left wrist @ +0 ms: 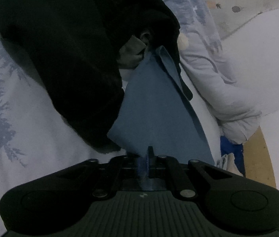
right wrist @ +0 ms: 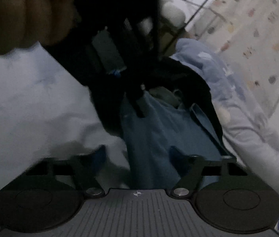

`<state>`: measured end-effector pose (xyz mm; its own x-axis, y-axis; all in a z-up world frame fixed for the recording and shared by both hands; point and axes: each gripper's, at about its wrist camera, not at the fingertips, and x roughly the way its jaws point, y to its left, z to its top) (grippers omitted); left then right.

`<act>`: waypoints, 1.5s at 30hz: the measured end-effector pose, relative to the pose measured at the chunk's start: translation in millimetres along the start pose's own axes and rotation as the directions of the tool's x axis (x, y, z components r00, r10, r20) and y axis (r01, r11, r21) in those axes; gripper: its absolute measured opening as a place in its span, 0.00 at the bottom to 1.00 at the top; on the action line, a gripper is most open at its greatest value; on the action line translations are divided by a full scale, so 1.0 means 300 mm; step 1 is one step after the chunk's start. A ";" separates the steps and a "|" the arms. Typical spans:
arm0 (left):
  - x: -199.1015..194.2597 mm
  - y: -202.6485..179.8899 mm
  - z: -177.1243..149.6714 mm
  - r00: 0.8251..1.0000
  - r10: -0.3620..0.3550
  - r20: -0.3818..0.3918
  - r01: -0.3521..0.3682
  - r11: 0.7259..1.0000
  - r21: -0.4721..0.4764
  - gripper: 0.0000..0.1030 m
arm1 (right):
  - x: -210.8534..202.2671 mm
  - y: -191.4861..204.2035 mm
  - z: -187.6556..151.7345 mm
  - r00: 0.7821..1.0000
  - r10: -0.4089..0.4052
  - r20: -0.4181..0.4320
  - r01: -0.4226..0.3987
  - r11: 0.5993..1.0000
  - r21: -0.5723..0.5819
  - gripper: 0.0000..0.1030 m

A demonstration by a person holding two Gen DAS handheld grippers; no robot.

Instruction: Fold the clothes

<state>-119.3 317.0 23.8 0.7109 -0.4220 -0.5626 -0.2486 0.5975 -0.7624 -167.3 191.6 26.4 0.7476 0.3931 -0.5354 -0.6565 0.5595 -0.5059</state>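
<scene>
Blue cloth: we see it stretched into a narrow wedge, running from the left gripper up under the black garment; in the right wrist view the same blue cloth lies spread between the right gripper's fingers.
Cloth edges: a folded hem runs down its right side; its lower left corner pokes out just beside the black garment.
Left gripper: we find its fingers drawn together, pinching the near edge of the blue cloth.
Right gripper: its fingers stand wide apart, over the blue cloth and holding nothing; the view is blurred.
Black garment: a bulky heap touching the cloth's left edge and covering its far end.
Pale blue clothing: bunched along the right, near the cloth but apart from it.
Bed sheet: white with a grey tree print; we see bare sheet to the left of the black garment.
Hand: a blurred fist at the upper left of the right wrist view.
</scene>
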 end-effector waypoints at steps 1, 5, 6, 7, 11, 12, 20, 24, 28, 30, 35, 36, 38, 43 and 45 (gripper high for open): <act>0.001 0.013 -0.005 1.000 -0.004 0.001 0.004 1.000 -0.012 0.23 | 0.019 -0.005 0.004 1.000 0.004 -0.022 -0.004 1.000 0.006 0.03; 0.009 0.045 -0.050 0.998 -0.057 0.012 0.057 0.997 -0.052 0.53 | 0.013 -0.033 0.032 0.999 0.040 -0.028 -0.039 0.999 0.038 0.03; 0.014 0.050 -0.061 0.997 -0.076 0.018 0.077 0.995 -0.063 0.53 | 0.004 -0.038 0.041 0.999 0.044 -0.024 -0.043 0.998 0.036 0.03; 0.022 0.051 -0.067 0.995 -0.100 0.027 0.101 0.992 -0.080 0.53 | -0.006 -0.042 0.048 0.999 0.044 -0.021 -0.043 0.999 0.028 0.03; 0.041 0.031 -0.060 0.989 -0.124 0.075 0.132 0.985 -0.115 0.54 | -0.038 -0.054 0.055 0.998 0.053 -0.017 -0.052 0.998 0.018 0.03; 0.043 0.025 -0.054 0.988 -0.130 0.088 0.140 0.983 -0.120 0.49 | -0.041 -0.056 0.057 0.998 0.055 -0.016 -0.055 0.998 0.021 0.03; 0.026 -0.043 -0.002 0.990 -0.101 0.099 0.110 0.990 -0.084 0.06 | -0.101 -0.061 0.023 1.000 -0.020 0.002 0.019 0.997 0.072 0.41; 0.005 -0.072 0.016 0.990 -0.101 0.096 0.107 0.992 -0.068 0.06 | -0.080 -0.040 -0.030 0.996 -0.086 -0.019 0.087 0.992 0.089 0.61; -0.005 -0.085 0.020 0.990 -0.108 0.094 0.115 0.991 -0.072 0.06 | -0.039 -0.044 -0.087 0.985 -0.166 -0.054 0.170 0.982 0.082 0.61; -0.008 -0.090 0.027 0.989 -0.113 0.098 0.121 0.990 -0.078 0.06 | -0.026 -0.065 -0.125 0.973 -0.215 -0.077 0.221 0.972 0.079 0.59; -0.015 -0.103 0.050 0.988 -0.119 0.104 0.127 0.989 -0.078 0.06 | -0.099 -0.194 -0.332 0.924 -0.326 -0.200 0.348 0.934 0.085 0.57; -0.013 -0.106 0.052 0.988 -0.119 0.103 0.127 0.989 -0.075 0.06 | -0.131 -0.221 -0.386 0.911 -0.352 -0.216 0.375 0.924 0.074 0.56; -0.009 -0.109 0.054 0.988 -0.117 0.102 0.125 0.989 -0.077 0.06 | -0.197 -0.272 -0.483 0.886 -0.393 -0.247 0.417 0.908 0.050 0.57; -0.006 -0.107 0.057 0.988 -0.105 0.110 0.115 0.989 -0.090 0.06 | -0.275 -0.355 -0.621 0.853 -0.448 -0.269 0.453 0.890 -0.046 0.57; -0.013 -0.106 0.062 0.988 -0.096 0.120 0.108 0.990 -0.095 0.06 | -0.279 -0.373 -0.650 0.841 -0.470 -0.268 0.460 0.882 -0.103 0.52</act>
<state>-102.0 312.2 56.2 0.8051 -0.3930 -0.4443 -0.2316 0.4813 -0.8454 -176.0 -46.0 -4.1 0.9105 -0.1280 -0.3933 -0.2450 0.5990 -0.7623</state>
